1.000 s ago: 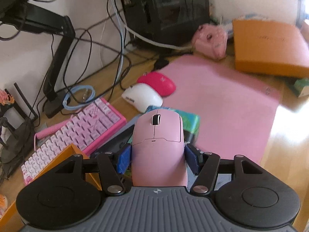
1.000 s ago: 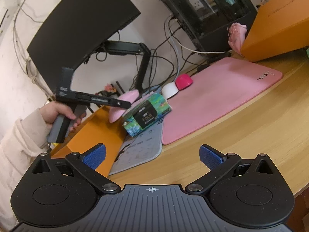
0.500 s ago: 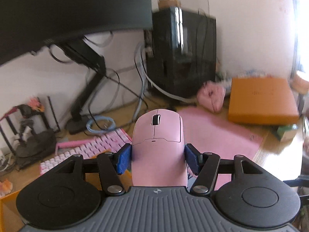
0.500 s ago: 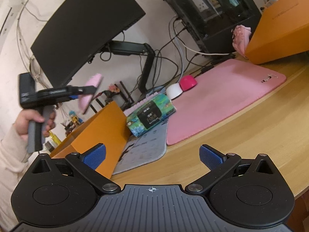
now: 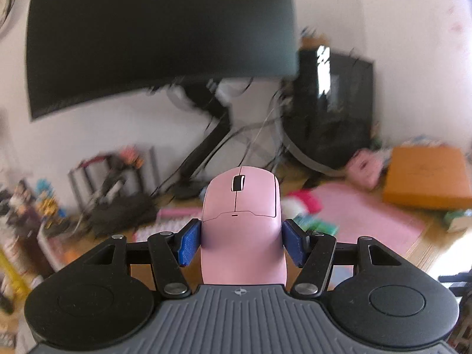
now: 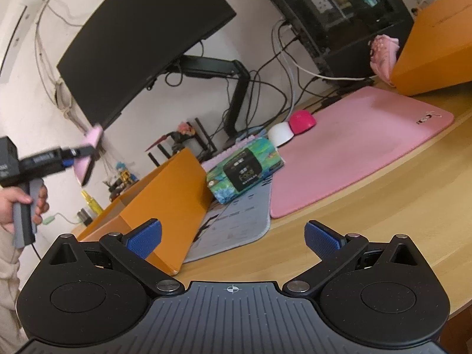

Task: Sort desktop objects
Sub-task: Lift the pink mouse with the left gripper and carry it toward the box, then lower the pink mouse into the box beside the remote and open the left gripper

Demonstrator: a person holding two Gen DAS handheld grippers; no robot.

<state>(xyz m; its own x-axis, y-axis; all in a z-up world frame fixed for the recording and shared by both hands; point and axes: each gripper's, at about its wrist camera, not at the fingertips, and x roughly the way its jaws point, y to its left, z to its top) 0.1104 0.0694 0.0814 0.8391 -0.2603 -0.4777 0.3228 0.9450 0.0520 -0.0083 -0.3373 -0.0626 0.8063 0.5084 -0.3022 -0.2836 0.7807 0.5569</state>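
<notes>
My left gripper is shut on a pale pink mouse and holds it high above the desk; it also shows at the far left of the right wrist view. My right gripper is open and empty, low over the desk's front edge. On the desk lie a white mouse, a magenta mouse, a green patterned box and a pink keyboard, mostly hidden behind the box.
An open orange box stands at the left, next to a grey mat. A pink mouse pad covers the middle. Another orange box, a PC case and a monitor on an arm stand behind.
My left gripper has risen high and moved left with the pink mouse, away from the desk. The right gripper has barely moved and stays open.
</notes>
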